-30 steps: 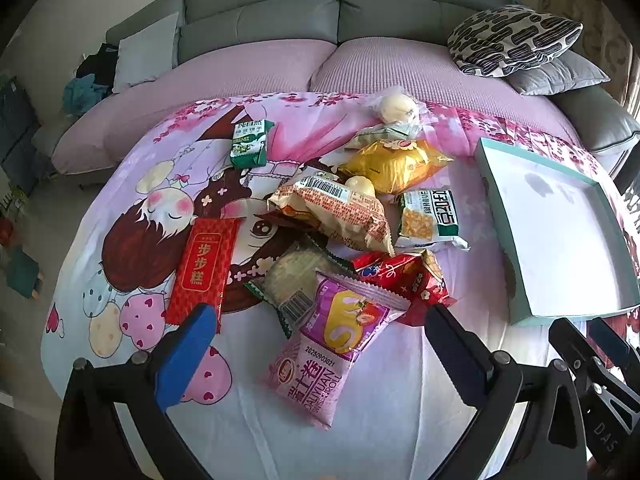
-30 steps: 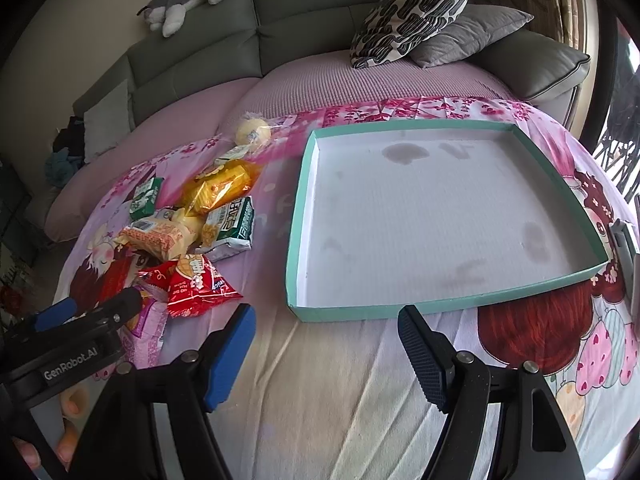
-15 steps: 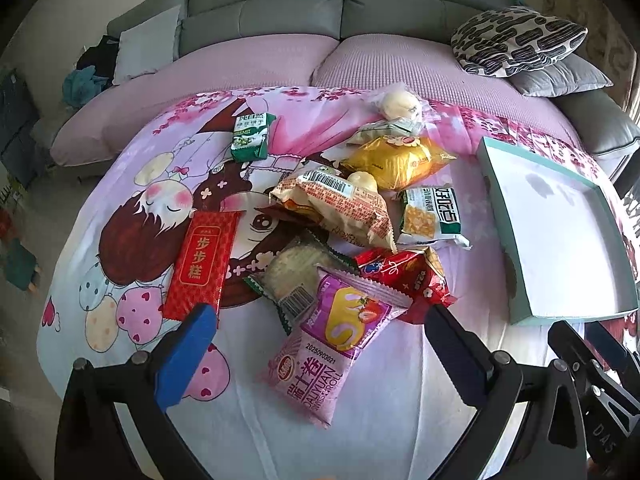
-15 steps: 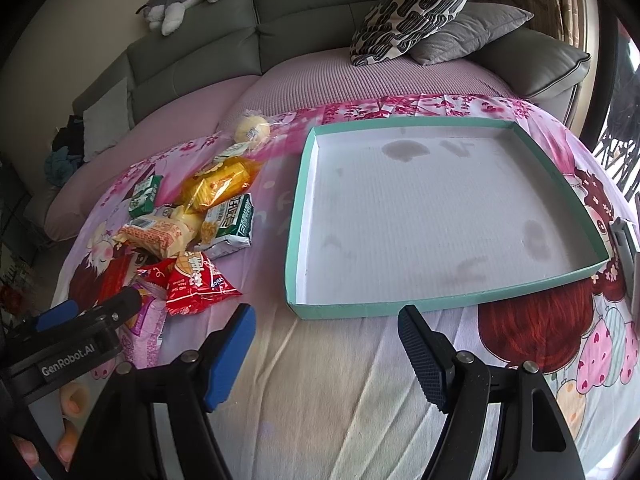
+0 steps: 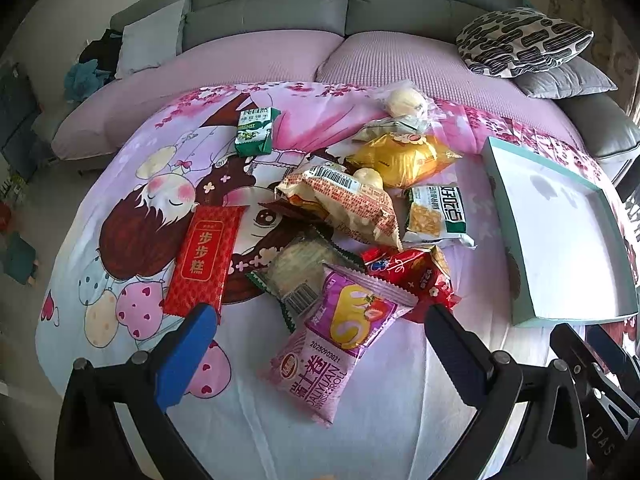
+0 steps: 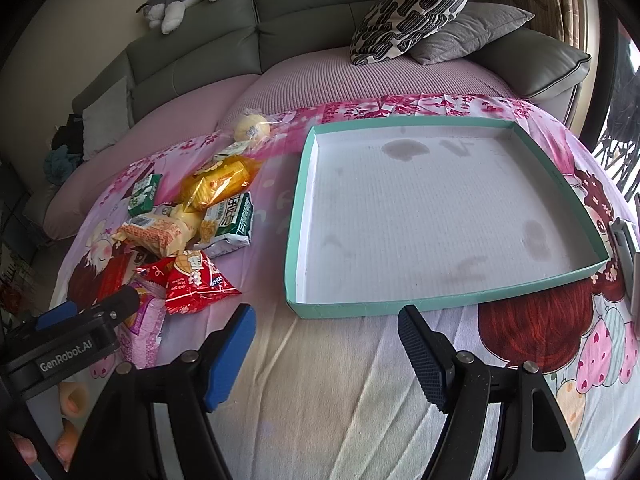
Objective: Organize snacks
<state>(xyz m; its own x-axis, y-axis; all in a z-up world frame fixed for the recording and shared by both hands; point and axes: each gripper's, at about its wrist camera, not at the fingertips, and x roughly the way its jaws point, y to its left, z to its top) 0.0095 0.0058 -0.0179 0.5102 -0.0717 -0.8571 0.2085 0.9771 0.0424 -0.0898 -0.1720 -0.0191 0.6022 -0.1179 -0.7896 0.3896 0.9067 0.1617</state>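
- The left tongs point(image 5: 318, 330) stand apart with nothing between the pads, hovering over the near end of the snack pile; the right tongs point(image 6: 326, 344) stand apart too, empty, just short of the near rim of the teal tray point(image 6: 440, 302).
- The snacks lie in a loose heap on the cartoon-print bedsheet point(image 5: 132, 208); in the left wrist view the tray sits well apart from them at about 3 o'clock, with nothing in it yet.
- The pink Swiss-roll packet point(image 5: 340, 344) is nearest the left tongs: a puffed foil pillow, probably light and slick. I would pinch it across its narrow width or on a crimped end seal, gently, since the cake inside would crush.
- The red packet point(image 5: 412, 276) at 1 o'clock of it is crinkled film, partly under the pink one's corner.
- The flat red sleeve point(image 5: 206, 254) at 10 o'clock looks stiffer and card-like; take it by a long edge.
- The orange-check bag point(image 5: 348, 200) and the yellow bag point(image 5: 400, 156) look air-filled and slippery, and overlap.
- The green biscuit pack point(image 5: 256, 130), alone at 11 o'clock, is blocky and firm, the easiest to grip.
- The tray is shallow, thin-walled card, white inside, faintly stained.
- The bed is soft, so pressing down would sink the packets.
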